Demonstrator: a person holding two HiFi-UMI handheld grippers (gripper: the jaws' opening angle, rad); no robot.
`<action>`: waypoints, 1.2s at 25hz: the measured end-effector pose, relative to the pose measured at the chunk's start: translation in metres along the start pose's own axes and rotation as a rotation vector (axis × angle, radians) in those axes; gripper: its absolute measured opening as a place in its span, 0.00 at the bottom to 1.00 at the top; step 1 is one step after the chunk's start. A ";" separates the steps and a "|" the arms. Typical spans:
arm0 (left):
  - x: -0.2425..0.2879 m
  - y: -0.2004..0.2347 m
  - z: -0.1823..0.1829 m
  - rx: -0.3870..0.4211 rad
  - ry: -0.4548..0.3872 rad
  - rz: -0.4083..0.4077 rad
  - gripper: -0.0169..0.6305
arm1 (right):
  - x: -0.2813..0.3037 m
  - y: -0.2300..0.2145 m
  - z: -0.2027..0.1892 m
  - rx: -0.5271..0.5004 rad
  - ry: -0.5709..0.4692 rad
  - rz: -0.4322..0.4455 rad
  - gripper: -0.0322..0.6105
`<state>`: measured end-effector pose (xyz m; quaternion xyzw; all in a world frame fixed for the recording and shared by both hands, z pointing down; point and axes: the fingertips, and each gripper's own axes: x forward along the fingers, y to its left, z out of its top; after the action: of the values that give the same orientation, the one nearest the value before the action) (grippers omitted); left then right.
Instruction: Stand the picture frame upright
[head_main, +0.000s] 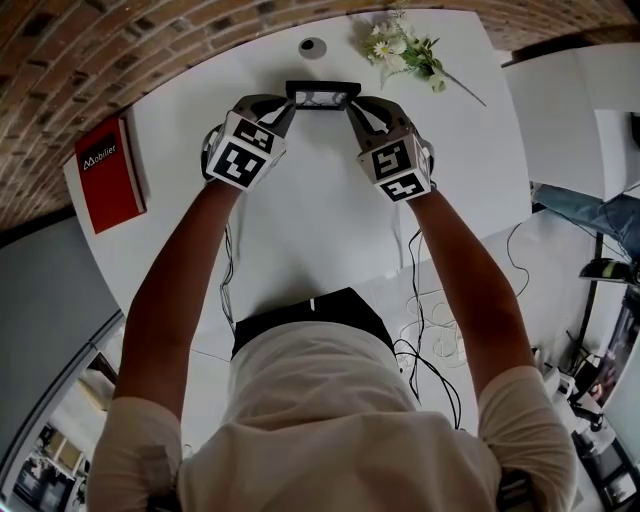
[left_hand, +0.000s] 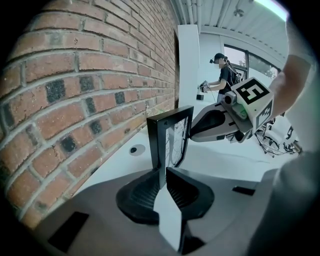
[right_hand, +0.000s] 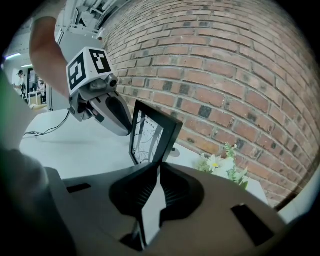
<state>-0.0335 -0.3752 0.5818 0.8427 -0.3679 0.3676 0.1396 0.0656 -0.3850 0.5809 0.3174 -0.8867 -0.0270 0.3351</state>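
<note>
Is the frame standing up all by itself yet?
Not quite. Done: the frame is already upright. In hand: the left claw and the right claw each pinch one side of it. Left to do: rest it on the table and let go. I can't tell if its bottom touches the table.

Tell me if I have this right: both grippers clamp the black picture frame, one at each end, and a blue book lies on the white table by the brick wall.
Not quite: the rectangular book is red, not blue, as the head view shows. The rest holds: the left gripper and right gripper clamp the black picture frame, one at each end.
</note>
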 end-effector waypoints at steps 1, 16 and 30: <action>0.000 -0.001 -0.001 -0.001 0.000 -0.003 0.09 | 0.000 0.001 -0.001 0.002 0.002 0.001 0.09; 0.001 -0.001 -0.006 -0.033 -0.013 -0.015 0.09 | 0.001 0.002 -0.002 0.017 -0.014 0.010 0.09; 0.001 0.000 -0.008 -0.018 -0.006 -0.013 0.09 | 0.001 0.002 -0.004 0.047 -0.016 0.013 0.09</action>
<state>-0.0370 -0.3720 0.5879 0.8448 -0.3658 0.3610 0.1486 0.0663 -0.3830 0.5856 0.3194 -0.8917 -0.0065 0.3208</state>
